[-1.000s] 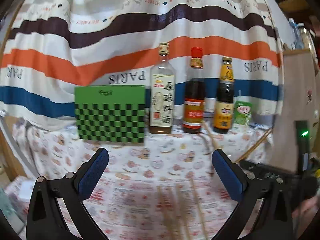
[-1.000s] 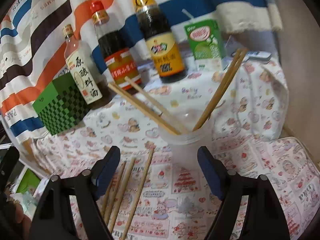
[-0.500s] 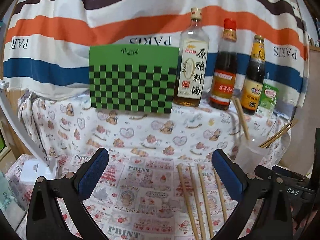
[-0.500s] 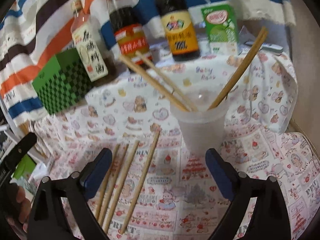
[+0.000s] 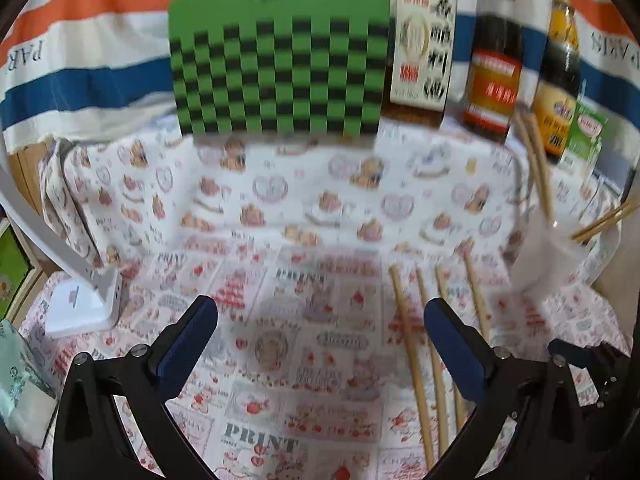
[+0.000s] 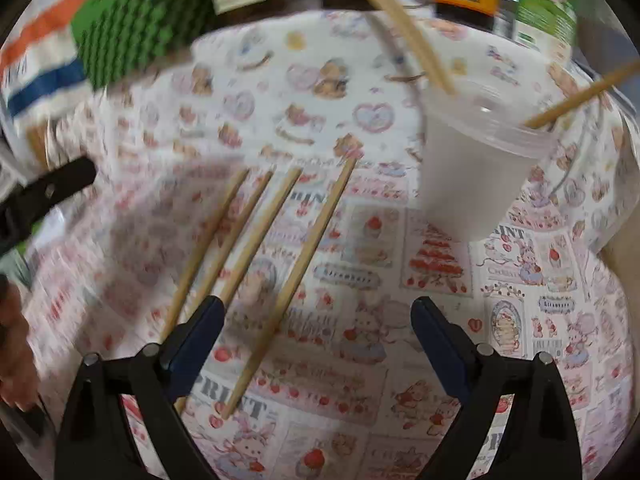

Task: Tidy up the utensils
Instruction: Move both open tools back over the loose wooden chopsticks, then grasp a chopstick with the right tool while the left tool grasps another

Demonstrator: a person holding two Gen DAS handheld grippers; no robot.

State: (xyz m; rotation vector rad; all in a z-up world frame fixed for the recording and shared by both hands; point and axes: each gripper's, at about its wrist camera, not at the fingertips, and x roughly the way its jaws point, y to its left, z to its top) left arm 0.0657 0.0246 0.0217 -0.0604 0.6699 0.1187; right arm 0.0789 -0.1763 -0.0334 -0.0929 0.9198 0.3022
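We find four loose chopsticks (image 6: 256, 256) lying flat on the printed cloth (image 6: 400, 360), roughly side by side, not quite parallel. In the right wrist view their long axes run from lower left to upper right, toward the cup (image 6: 472, 176). The cup stands upright just beyond their far ends and to the right, and already holds several chopsticks leaning on its rim.

The right gripper (image 6: 316, 328) has its jaws spread wide and holds nothing. The rightmost chopstick (image 6: 296, 276) lies between the jaws, nearer the left finger (image 6: 196, 340); the other three pass under or just outside that finger.

The left gripper (image 5: 320, 336) is likewise wide apart and empty. In its view the chopsticks (image 5: 416, 360) lie off to the right, beside and under its right finger (image 5: 456, 348), not between the jaws.

We judge the right gripper the nearer and better placed. The chopstick's axis runs slantwise, more along the fingers than across the gap, so the grip may need a turn of the wrist. Both views are blurred; contact cannot be determined.

Bottles (image 5: 492, 72) and a green checked box (image 5: 280, 64) stand at the back.
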